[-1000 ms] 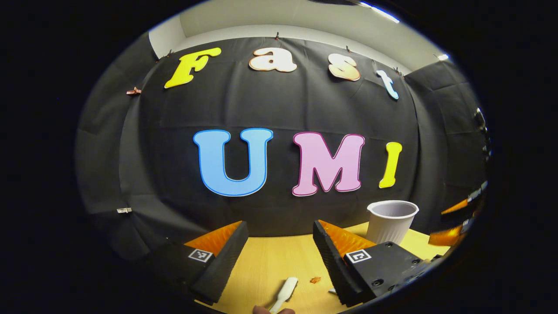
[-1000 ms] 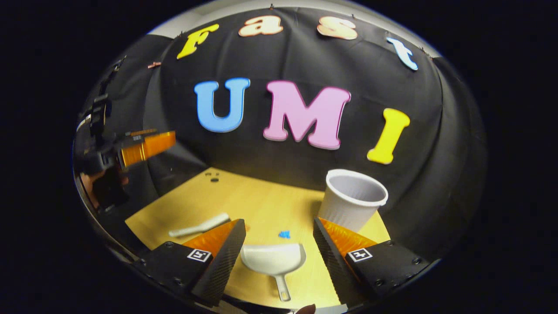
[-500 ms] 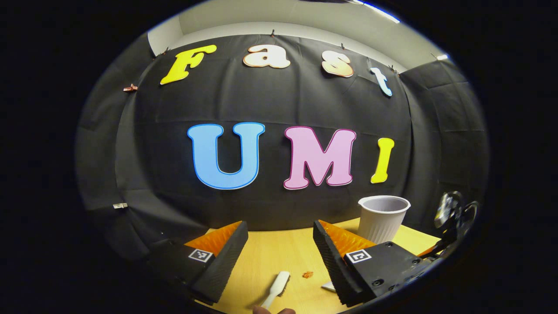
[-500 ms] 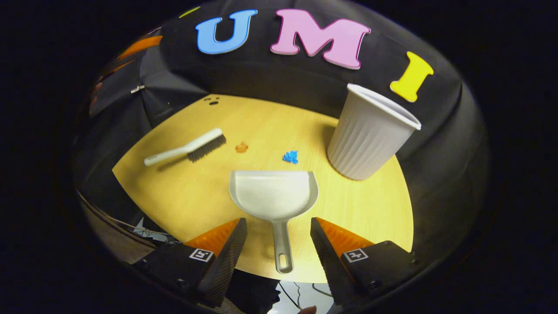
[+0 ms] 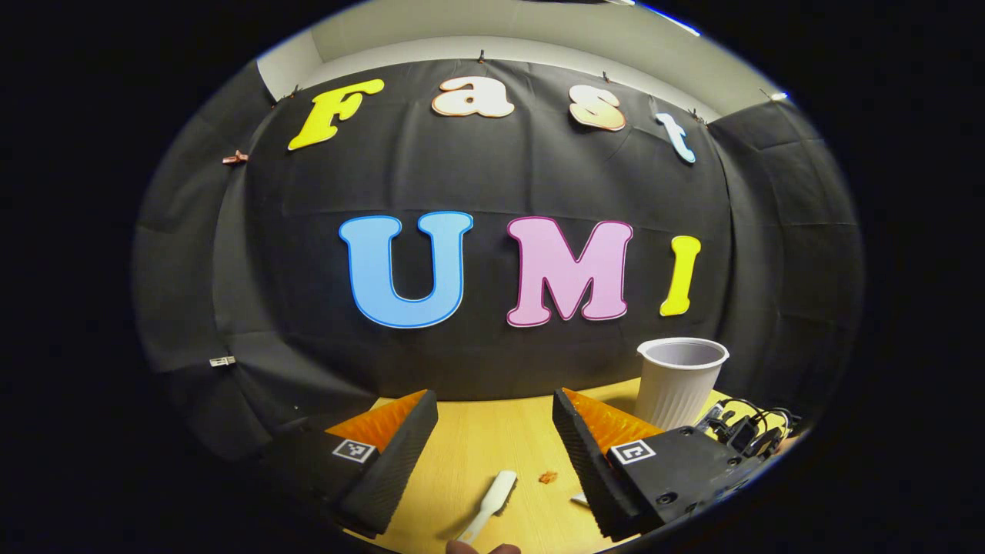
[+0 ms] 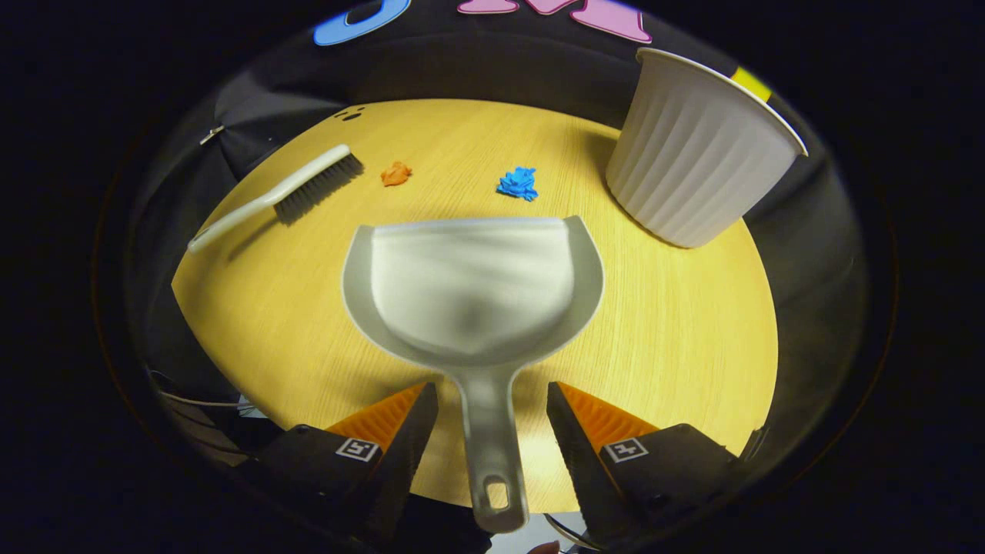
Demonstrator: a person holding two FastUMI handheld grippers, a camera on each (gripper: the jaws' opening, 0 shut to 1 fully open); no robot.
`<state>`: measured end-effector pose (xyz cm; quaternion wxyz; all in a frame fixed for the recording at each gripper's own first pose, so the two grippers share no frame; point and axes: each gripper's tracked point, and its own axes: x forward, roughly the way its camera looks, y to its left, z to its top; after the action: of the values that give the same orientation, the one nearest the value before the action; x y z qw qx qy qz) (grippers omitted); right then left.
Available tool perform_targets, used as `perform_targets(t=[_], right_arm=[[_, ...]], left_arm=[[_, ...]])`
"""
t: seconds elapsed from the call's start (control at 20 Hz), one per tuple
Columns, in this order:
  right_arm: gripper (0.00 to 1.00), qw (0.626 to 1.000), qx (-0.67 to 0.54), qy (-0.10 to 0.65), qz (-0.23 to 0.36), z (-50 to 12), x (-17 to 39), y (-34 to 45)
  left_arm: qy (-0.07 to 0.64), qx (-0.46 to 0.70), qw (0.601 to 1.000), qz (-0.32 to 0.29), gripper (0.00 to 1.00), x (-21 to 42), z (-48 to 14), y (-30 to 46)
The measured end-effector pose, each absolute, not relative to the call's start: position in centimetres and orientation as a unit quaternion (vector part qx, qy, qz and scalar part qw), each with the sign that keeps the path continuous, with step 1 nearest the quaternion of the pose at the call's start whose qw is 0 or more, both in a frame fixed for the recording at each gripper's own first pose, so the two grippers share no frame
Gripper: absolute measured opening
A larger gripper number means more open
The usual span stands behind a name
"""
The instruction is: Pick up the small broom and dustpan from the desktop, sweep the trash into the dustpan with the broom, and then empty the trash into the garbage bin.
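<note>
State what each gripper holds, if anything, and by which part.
Nothing is held. The right gripper stands open astride the dustpan handle; the left gripper is open above the broom.

No readable text, brand or number on any object; only unreadable square coded tags on the gripper fingers (image 6: pixel 358 448), 6 o'clock.

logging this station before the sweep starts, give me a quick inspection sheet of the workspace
surface: wooden desktop, two dark marks at its far edge
job's things: dustpan flat, handle toward the right gripper; broom lying far left; white ribbed bin upright, far right
clutter: orange scrap and blue scrap beyond the dustpan's lip
grippers: right gripper open, straddling the dustpan handle, not touching; left gripper open, above the broom
cables: black bundle beside the bin
surroundings: black cloth wall
</note>
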<state>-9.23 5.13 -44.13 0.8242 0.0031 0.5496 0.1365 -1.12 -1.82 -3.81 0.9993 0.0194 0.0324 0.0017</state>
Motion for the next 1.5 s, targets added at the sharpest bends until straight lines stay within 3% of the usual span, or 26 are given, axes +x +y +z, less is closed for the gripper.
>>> perform_targets(t=[0.35, 0.5, 0.55, 0.65, 0.7, 1.05, 1.1, 1.15, 1.5], right_arm=[[0.87, 0.799, 0.025, 0.583, 0.146, -46.4, -8.6, 6.9], [0.70, 0.794, 0.030, 0.590, 0.144, -46.3, -8.4, 6.9], [0.71, 0.789, 0.026, 0.595, 0.149, -46.7, -8.4, 7.0], [0.53, 0.788, 0.020, 0.595, 0.156, -46.2, -8.2, 6.8], [0.37, 0.786, 0.021, 0.598, 0.157, -46.3, -8.2, 6.7], [0.41, 0.770, 0.013, 0.614, 0.174, -46.2, -8.8, 6.6], [0.40, 0.773, 0.012, 0.609, 0.178, -45.8, -8.8, 6.5], [0.33, 0.777, 0.010, 0.602, 0.182, -45.1, -8.6, 6.3], [0.36, 0.789, -0.024, 0.572, 0.221, -40.6, -9.3, 3.6]], left_arm=[[0.040, 0.020, 0.999, 0.024, 0.95, -0.6, -4.2, -0.8], [0.043, 0.027, 0.998, 0.027, 0.95, -0.3, -4.5, -0.9], [0.045, 0.029, 0.998, 0.029, 0.95, -0.2, -4.5, -0.8], [0.052, 0.028, 0.998, 0.033, 0.95, 0.1, -4.9, -0.8], [0.056, 0.029, 0.997, 0.036, 0.95, 0.2, -5.3, -0.7], [0.086, 0.021, 0.995, 0.037, 0.95, 1.6, -7.5, -0.3], [0.093, 0.019, 0.995, 0.031, 0.95, 1.8, -8.2, -0.5], [0.103, 0.016, 0.994, 0.024, 0.95, 2.0, -8.8, -0.6], [0.253, 0.011, 0.965, -0.068, 0.95, 3.0, -18.4, -1.7]])
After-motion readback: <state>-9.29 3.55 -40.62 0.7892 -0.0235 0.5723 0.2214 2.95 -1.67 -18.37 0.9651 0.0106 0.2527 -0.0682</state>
